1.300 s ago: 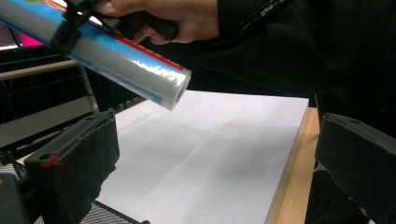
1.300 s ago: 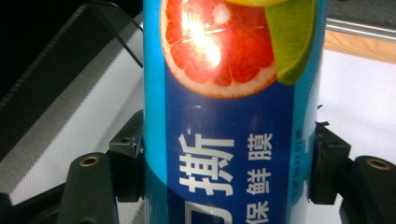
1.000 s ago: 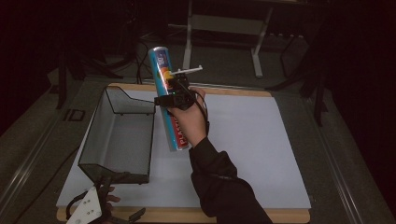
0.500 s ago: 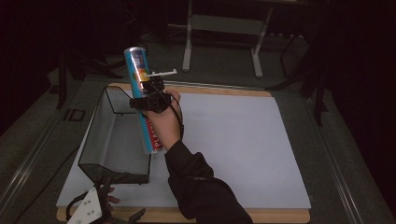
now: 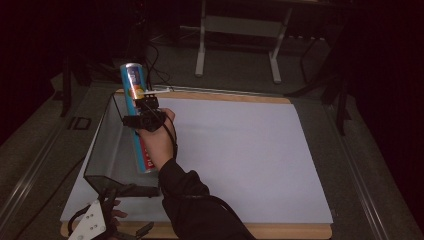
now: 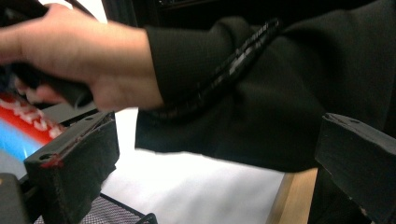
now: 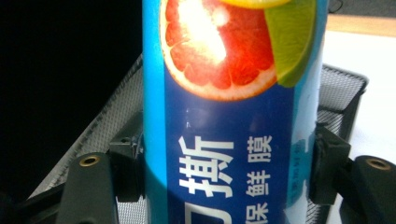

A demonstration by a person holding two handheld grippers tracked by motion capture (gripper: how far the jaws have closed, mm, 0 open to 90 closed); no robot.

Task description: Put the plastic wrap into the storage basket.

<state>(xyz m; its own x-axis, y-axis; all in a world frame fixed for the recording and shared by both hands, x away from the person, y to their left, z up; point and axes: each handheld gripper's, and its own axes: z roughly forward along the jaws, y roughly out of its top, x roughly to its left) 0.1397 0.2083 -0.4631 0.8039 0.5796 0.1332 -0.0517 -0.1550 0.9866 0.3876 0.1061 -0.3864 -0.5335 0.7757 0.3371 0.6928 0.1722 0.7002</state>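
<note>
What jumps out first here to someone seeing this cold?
The tall blue tube printed with citrus slices, clamped between the jaws of the right gripper and held lengthwise over the black mesh basket at the left of the white-covered table. Next, the left gripper at the table's near-left corner, jaws apart with nothing between them, by the basket's near end.

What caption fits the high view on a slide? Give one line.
Right gripper holds a long blue tube above the black mesh basket at the white mat's left edge.
</note>
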